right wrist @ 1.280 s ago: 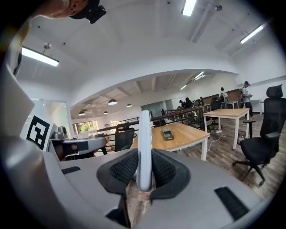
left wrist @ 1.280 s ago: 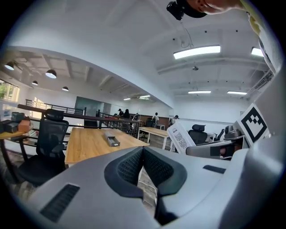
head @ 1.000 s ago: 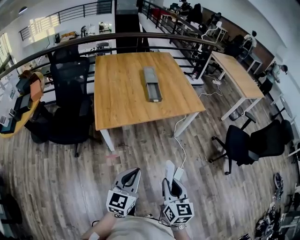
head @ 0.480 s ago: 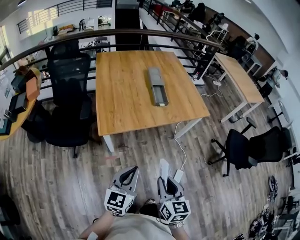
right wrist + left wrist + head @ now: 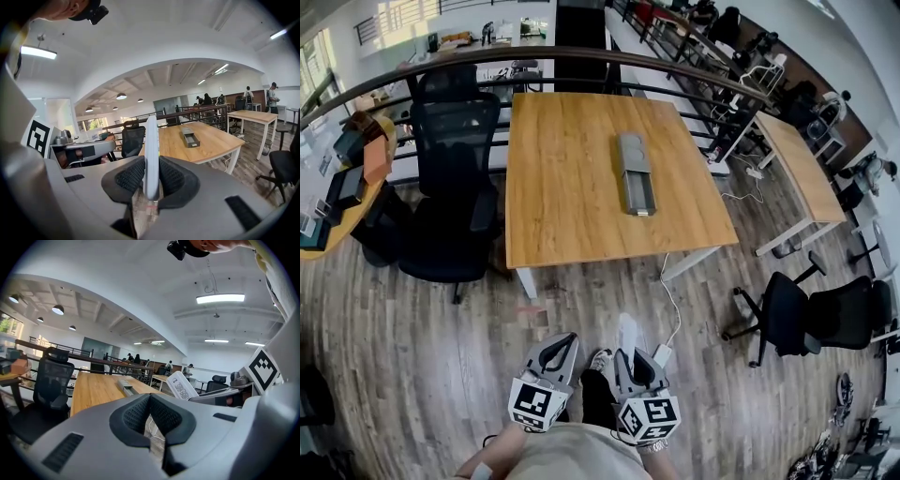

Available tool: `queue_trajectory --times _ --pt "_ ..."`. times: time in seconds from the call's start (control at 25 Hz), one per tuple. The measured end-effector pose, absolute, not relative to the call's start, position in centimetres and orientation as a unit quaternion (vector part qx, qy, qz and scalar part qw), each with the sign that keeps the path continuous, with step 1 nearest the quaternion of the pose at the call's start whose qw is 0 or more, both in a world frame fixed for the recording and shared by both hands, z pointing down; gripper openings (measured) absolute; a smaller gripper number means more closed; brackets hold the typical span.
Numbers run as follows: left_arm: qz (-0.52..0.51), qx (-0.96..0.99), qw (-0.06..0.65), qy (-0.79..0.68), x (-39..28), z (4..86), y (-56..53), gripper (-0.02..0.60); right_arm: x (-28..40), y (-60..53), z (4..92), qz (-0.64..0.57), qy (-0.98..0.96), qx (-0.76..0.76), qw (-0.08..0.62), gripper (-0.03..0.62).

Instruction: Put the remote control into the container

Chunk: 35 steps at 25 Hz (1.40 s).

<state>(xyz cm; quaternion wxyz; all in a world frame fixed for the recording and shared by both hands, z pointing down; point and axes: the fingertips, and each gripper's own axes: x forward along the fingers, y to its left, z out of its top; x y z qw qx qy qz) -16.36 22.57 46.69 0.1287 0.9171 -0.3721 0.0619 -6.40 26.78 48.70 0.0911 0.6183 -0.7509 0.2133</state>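
Two tongs hang low over the wood floor (image 5: 441, 328), well away from the tabletop (image 5: 567, 187). The right tongs (image 5: 151, 177) hold the white remote control (image 5: 151, 140) by its thin sides, with a pad pressed on each side. The remote control sticks up past the tips. The left tongs (image 5: 150, 414) are closed up narrow, with nothing in them. The long grey container (image 5: 636, 173) lies on the tabletop with one end open. A black chair (image 5: 450, 187) stands just beside the tabletop.
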Motion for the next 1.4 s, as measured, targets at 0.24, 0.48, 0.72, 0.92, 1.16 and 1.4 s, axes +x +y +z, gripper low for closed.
queue_trajectory --times 0.24,0.48,0.72,0.92,1.16,1.4 --pt "0.08 0.905 0.133 -0.396 -14.3 48.1 18.2 0.008 -5.0 21.2 50.5 0.229 -0.776 0.58 0.094 0.104" --pt "0.092 0.892 0.125 -0.425 -10.2 47.9 11.8 0.009 -1.0 13.7 52.0 0.239 -0.798 0.544 0.099 0.104" --pt "0.096 0.874 0.112 -0.463 -5.7 46.4 6.7 0.008 5.4 6.8 51.3 0.236 -0.81 0.53 0.086 0.104" --pt "0.092 0.863 0.109 -0.485 -2.7 45.5 5.0 0.008 9.1 3.3 50.1 0.225 -0.818 0.525 0.074 0.104" --pt "0.101 0.867 0.105 -0.477 -0.8 45.5 2.2 0.009 12.1 1.6 51.2 0.248 -0.799 0.543 0.07 0.104" --pt "0.111 0.875 0.126 -0.454 1.0 48.7 -2.3 0.008 13.7 -0.9 54.8 0.282 -0.776 0.558 0.086 0.104"
